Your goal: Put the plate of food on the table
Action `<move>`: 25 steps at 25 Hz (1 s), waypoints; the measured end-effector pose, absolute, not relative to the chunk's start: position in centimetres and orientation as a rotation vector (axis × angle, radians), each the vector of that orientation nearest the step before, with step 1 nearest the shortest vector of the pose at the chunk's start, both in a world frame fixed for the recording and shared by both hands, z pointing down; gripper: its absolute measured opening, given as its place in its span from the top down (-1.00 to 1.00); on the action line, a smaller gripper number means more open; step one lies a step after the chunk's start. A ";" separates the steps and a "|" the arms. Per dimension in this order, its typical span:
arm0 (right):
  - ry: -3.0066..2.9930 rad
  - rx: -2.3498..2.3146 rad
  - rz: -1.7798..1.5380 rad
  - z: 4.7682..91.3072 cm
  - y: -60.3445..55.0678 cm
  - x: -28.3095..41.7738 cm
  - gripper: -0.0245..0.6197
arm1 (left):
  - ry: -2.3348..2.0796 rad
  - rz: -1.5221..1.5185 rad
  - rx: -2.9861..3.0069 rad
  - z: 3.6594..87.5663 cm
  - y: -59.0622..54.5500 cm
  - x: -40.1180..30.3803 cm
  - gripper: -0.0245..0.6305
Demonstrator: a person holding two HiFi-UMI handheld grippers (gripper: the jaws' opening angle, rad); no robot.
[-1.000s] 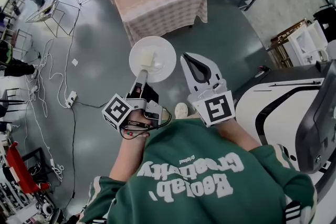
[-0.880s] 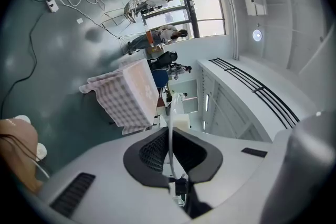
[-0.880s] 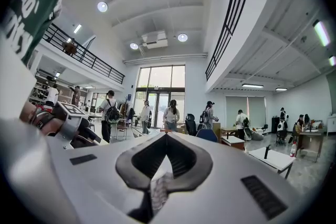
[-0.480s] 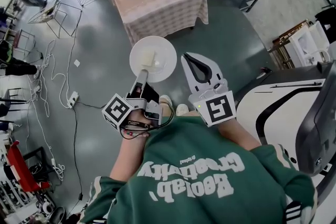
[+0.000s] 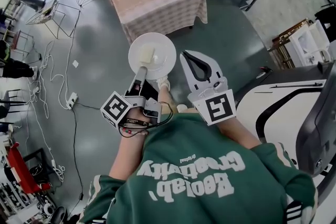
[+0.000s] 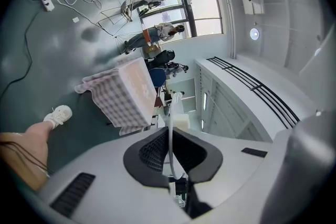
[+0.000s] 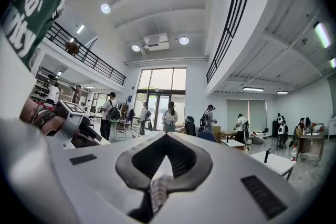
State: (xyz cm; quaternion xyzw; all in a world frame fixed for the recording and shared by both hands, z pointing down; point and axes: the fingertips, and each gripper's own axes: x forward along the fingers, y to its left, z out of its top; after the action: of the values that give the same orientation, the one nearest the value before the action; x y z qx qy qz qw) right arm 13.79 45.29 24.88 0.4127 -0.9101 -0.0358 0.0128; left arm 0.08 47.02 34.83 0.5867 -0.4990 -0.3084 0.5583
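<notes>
My left tongs (image 5: pixel 142 67) pinch the round white plate (image 5: pixel 161 50) by its rim, level so its pale block (image 5: pixel 147 55), perhaps tofu, won't slide; right tongs (image 5: pixel 193 56) closed, empty.

The person wears a dark green sweatshirt (image 5: pixel 199 189) with white lettering (image 5: pixel 191 174) and white stripes on the sleeves (image 5: pixel 96 194), plus a white shoe (image 5: pixel 163 83). The left tool (image 5: pixel 142 70) and the right tool (image 5: pixel 194 62) both have smooth white shells. Each carries a cube (image 5: pixel 216 106) printed with black-and-white square markers. Black ribbed pads (image 6: pixel 152 150) line the jaws. Thin black cables (image 5: pixel 137 131) loop under the left tool's body.
</notes>
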 end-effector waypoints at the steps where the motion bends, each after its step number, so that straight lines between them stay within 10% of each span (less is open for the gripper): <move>1: -2.840 1.292 -0.118 24.8 45.0 13.8 0.88 | -1.175 -0.728 1.390 34.8 46.7 0.1 0.85; 25: -2.804 1.343 -0.181 25.8 36.5 12.5 0.88 | -1.122 -0.758 1.428 35.6 36.3 -1.7 0.85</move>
State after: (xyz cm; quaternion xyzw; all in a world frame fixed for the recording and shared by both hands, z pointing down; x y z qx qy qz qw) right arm 12.54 36.46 25.80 0.4311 -0.9003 -0.0580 0.0135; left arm -1.71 36.32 35.65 0.6043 -0.4747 -0.3208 0.5536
